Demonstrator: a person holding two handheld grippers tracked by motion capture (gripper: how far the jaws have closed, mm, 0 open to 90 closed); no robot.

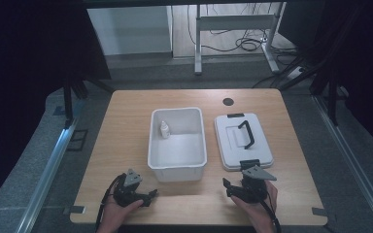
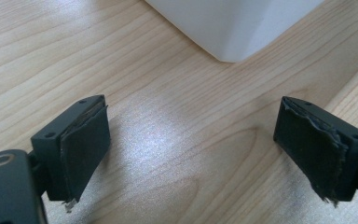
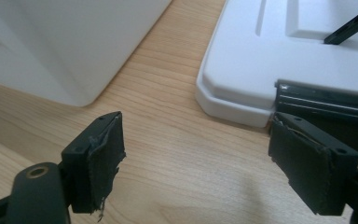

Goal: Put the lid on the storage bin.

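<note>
The white bin (image 1: 177, 155) sits open in the middle of the frame in the high view, and a small white bottle (image 1: 164, 129) stands upright inside it near its upper left corner; whatever label the bottle carries is too small to read. Just right of the bin, apart from it, the white lid (image 1: 233, 141) lies flat on the tabletop (image 1: 126, 126) with its black handle (image 1: 246, 133) on top and a black latch at each short end. The right claw (image 1: 226, 184) hovers in the lower right of the frame, just below the lid's near edge; in the right gripper view its jaws stand wide apart with nothing between them, the lid's corner (image 3: 242, 79) and near latch in the upper right and the bin's corner (image 3: 74, 51) in the upper left. The left claw (image 1: 153, 194) is low in the frame, just below the bin's near left corner, and it too is spread wide and empty, with bare wood between its jaws in the left gripper view and the bin's bottom corner (image 2: 233, 32) at the top. No brand or writing can be read on the bin or the lid.
</note>
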